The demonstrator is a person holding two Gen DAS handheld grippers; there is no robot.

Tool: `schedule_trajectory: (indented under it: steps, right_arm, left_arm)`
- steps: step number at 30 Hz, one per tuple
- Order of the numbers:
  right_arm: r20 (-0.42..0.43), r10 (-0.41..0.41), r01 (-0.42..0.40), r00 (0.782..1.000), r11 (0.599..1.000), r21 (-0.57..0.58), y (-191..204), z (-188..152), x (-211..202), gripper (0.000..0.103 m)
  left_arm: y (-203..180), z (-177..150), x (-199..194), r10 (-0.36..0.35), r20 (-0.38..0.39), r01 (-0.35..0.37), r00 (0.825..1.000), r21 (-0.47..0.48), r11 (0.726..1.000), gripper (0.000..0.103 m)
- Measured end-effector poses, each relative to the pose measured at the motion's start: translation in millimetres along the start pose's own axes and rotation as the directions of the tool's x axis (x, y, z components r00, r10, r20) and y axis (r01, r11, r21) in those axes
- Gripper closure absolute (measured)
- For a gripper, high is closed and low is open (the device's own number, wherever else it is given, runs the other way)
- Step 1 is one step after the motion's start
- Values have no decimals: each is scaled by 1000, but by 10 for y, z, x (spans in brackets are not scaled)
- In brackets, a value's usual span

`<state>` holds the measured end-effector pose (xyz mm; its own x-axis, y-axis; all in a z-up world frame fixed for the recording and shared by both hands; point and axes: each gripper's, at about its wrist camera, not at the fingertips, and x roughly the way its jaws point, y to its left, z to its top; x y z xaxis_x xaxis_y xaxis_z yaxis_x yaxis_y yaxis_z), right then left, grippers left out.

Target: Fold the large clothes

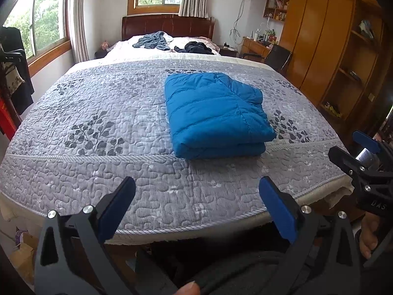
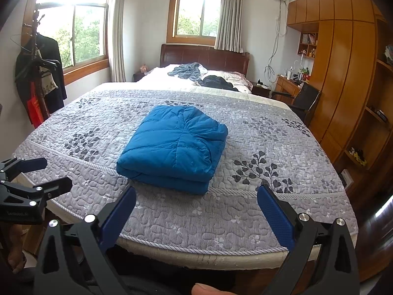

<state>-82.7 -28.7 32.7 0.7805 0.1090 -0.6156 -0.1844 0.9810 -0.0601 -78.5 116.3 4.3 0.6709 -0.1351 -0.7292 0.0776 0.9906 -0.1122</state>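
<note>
Your left hand-held gripper and right hand-held gripper are both spread wide, empty, blue ribbed pads bare; the puffy quilted blue jacket lies folded square on the bed's stitched grey quilt.

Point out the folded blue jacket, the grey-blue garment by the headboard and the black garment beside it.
folded blue jacket (image 1: pixel 216 113): left wrist view, top quilted panel.
grey-blue garment (image 1: pixel 153 39): left wrist view, middle of the crumpled heap.
black garment (image 2: pixel 217 82): right wrist view, centre of the dark pile.
</note>
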Motion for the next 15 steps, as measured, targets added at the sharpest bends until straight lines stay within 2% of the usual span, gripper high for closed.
schedule_trajectory:
  steps: [15]
  right_arm:
    - [7, -3, 3, 1000, 1000, 4, 14, -20, 15, 4]
  left_arm:
    - [4, -2, 12, -4, 1, 4, 1000, -4, 1000, 3]
